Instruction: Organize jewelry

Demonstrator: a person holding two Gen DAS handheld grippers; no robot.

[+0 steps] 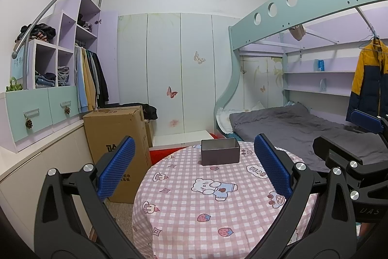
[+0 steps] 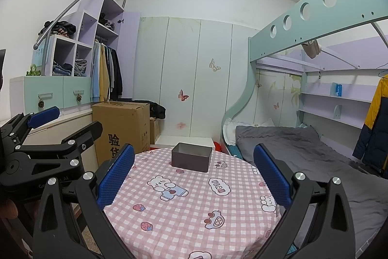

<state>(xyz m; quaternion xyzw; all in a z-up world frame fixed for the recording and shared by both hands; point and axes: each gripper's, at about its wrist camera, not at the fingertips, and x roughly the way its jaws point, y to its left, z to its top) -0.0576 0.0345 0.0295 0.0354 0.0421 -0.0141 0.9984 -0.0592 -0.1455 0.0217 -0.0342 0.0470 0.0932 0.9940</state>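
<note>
Your only task piece in sight is the empty grey box [image 1: 220,152], open top, sitting near the far edge of the round bench [image 1: 184,210]. No jewelry shows in either view. The box lies straight ahead of both claws, its long side running across your line of reach. Your left claw [image 1: 194,166] is spread wide and holds nothing; your right claw [image 2: 194,169] is equally wide and empty. Neither looks clearly nearer; the box sits slightly right of the left claw's centre and slightly left of the right claw's.
</note>
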